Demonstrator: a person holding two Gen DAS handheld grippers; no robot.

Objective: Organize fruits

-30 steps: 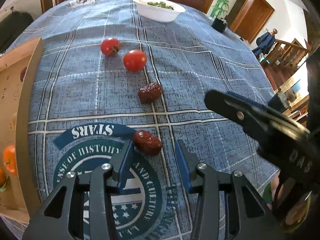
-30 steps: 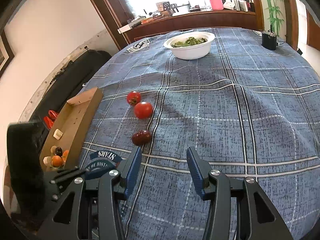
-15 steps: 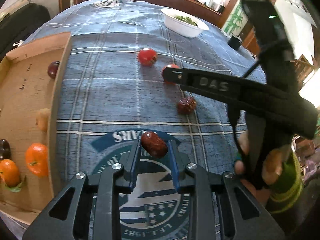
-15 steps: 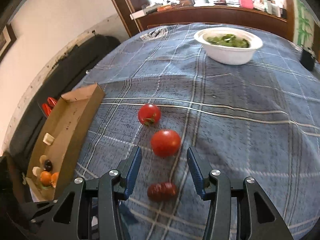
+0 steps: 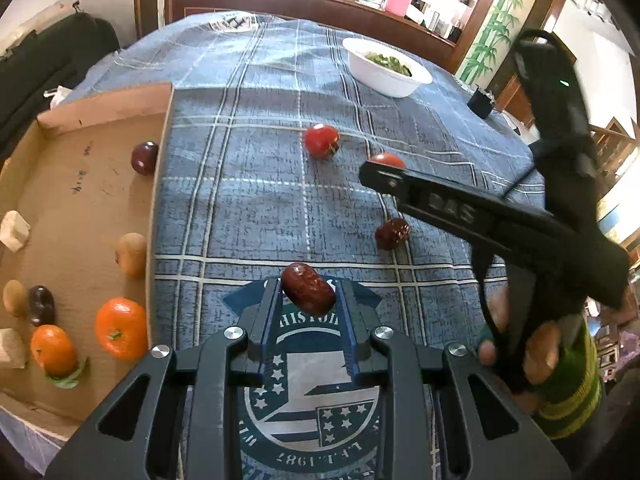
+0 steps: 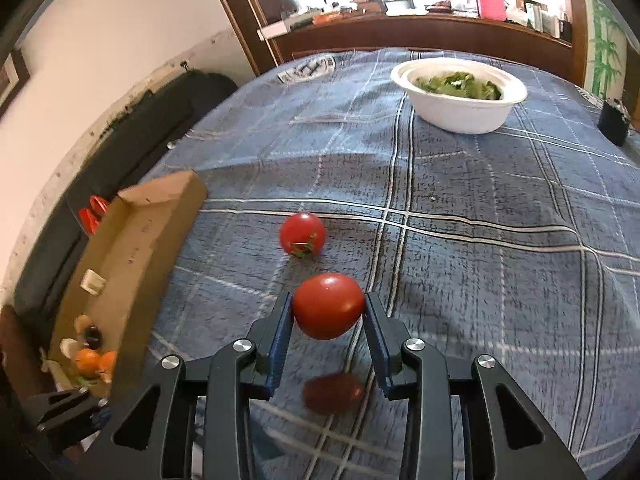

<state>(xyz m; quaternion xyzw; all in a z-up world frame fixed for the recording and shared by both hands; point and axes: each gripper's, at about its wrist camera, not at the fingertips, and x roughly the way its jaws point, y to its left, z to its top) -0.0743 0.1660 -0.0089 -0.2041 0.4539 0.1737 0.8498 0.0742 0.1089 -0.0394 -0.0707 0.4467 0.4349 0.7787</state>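
My left gripper (image 5: 307, 296) is shut on a dark red date (image 5: 307, 286), held just above the cloth beside the cardboard tray (image 5: 80, 216). The tray holds two oranges (image 5: 120, 328), a dark plum (image 5: 144, 157) and several small fruits. My right gripper (image 6: 327, 312) is shut on a red tomato (image 6: 328, 305); it also shows in the left wrist view (image 5: 386, 159). A second tomato (image 6: 302, 233) lies beyond it and a second date (image 6: 332, 392) lies below the jaws, also seen in the left wrist view (image 5: 393, 233).
A white bowl of greens (image 6: 460, 94) stands at the far side of the blue plaid tablecloth (image 6: 480, 240). A small black object (image 6: 612, 122) sits at the right edge. A wooden sideboard (image 6: 420, 36) runs behind the table.
My left gripper has lifted the date and swung left toward the tray. My right gripper has moved forward and closed on the nearer tomato.
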